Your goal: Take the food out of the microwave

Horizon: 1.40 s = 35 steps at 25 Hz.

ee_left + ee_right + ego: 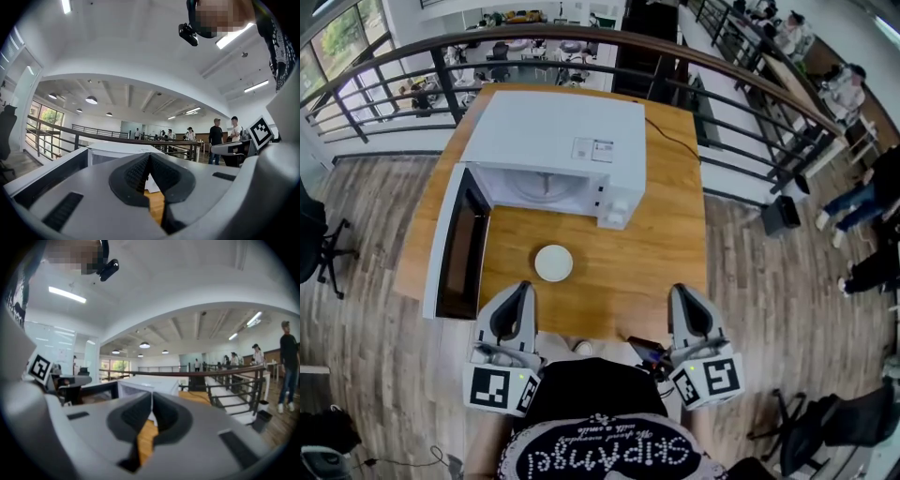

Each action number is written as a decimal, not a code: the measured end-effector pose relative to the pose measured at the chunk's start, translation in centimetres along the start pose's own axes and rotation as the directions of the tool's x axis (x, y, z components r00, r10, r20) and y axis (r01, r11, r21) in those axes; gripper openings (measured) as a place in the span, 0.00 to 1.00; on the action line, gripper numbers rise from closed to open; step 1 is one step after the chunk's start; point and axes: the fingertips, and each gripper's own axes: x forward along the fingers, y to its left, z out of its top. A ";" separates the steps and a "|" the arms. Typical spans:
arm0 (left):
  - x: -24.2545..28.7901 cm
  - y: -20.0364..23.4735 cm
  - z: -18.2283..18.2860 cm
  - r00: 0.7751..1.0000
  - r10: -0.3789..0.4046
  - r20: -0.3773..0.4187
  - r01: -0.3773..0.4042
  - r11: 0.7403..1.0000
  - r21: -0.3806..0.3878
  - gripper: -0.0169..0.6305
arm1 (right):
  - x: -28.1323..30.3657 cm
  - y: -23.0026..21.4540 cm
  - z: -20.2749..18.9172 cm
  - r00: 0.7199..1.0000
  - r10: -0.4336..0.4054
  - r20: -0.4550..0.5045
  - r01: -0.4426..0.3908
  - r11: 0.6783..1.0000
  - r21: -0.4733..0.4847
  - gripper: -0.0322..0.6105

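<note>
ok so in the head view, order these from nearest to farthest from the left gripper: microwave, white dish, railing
1. white dish: on the table, just ahead of the left gripper and slightly to its right.
2. microwave: further back on the table, behind the dish.
3. railing: beyond the table's far edge.

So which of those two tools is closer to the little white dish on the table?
Left. The left tool sits close by the white dish, just below and left of it in the head view. The right tool is far off to the dish's right, near the table edge.
</note>
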 end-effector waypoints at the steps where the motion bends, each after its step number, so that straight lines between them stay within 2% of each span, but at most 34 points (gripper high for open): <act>1: 0.2 0.0 -0.1 1.000 -0.002 -0.001 0.002 1.000 0.003 0.07 | 0.2 -0.1 -0.1 1.000 0.000 -0.002 0.000 1.000 0.002 0.10; 9: 0.5 -0.7 -1.5 0.999 -0.024 -0.028 0.024 1.000 0.018 0.07 | 0.2 0.1 -1.1 1.000 0.018 -0.021 -0.018 1.000 -0.014 0.10; 35: -0.5 -0.6 -1.8 0.999 -0.035 -0.019 0.035 0.999 0.024 0.08 | -0.1 1.6 -1.8 0.999 0.021 -0.047 -0.023 0.998 -0.051 0.10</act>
